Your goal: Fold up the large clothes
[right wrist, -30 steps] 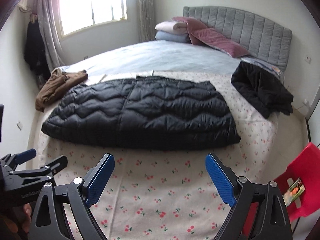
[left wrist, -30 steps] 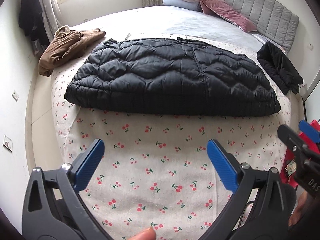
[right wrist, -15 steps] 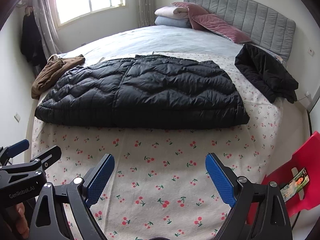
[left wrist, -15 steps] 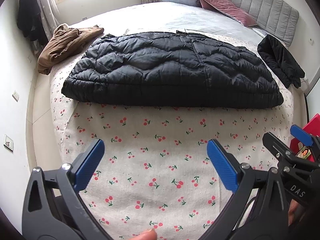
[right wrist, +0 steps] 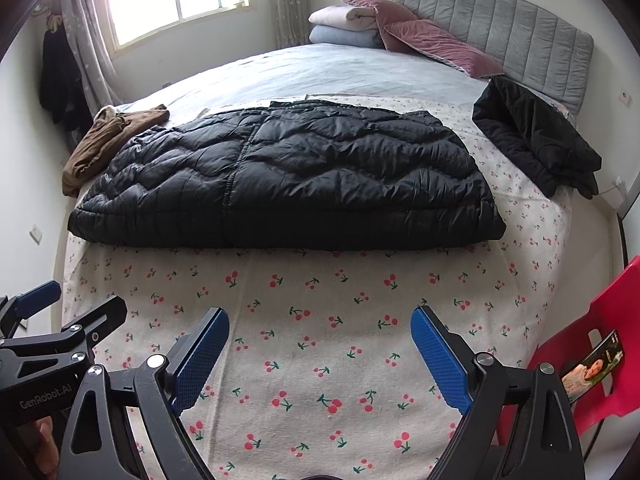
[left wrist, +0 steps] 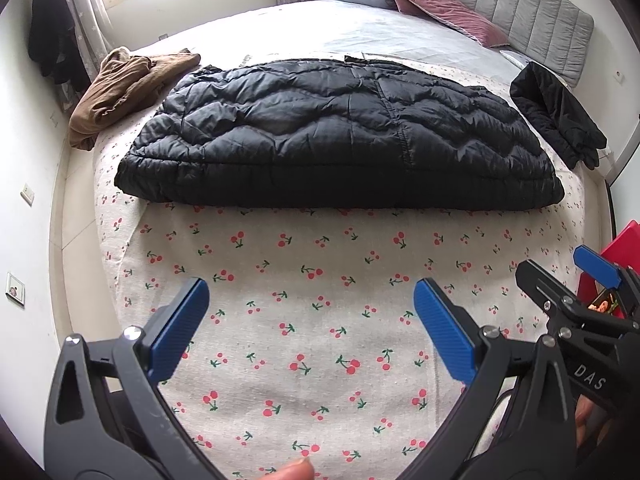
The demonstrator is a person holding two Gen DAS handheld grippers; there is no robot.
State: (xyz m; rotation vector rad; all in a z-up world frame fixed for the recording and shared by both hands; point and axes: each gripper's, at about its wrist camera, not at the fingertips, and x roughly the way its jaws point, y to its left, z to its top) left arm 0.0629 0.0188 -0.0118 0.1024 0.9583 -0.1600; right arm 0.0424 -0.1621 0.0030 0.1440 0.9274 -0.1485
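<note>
The left gripper [left wrist: 308, 320] is hovering with its blue pads spread wide and nothing between them, above the cherry-print sheet [left wrist: 320, 312] near the foot of the bed. The right gripper [right wrist: 320, 344] is doing the same, jaws wide apart and empty, and is showing at 3 o'clock in the left wrist view, just beside its partner. Ahead of both, toward 12 o'clock, the black quilted jacket [left wrist: 340, 132] is lying flat across the sheet, its long hem edge facing the grippers and well apart from them. In the right wrist view the jacket [right wrist: 288, 176] is filling the middle of the bed. At 10 o'clock a brown garment [left wrist: 124, 88] is sitting crumpled at the bed's edge, near the jacket's end. At 2 o'clock a second black garment [right wrist: 536, 140] is lying in a heap, apart from the jacket. Farther off, pillows [right wrist: 408, 36] are leaning against the grey headboard [right wrist: 512, 24], and a red chair [right wrist: 592, 360] is standing at 4 o'clock beside the bed.
</note>
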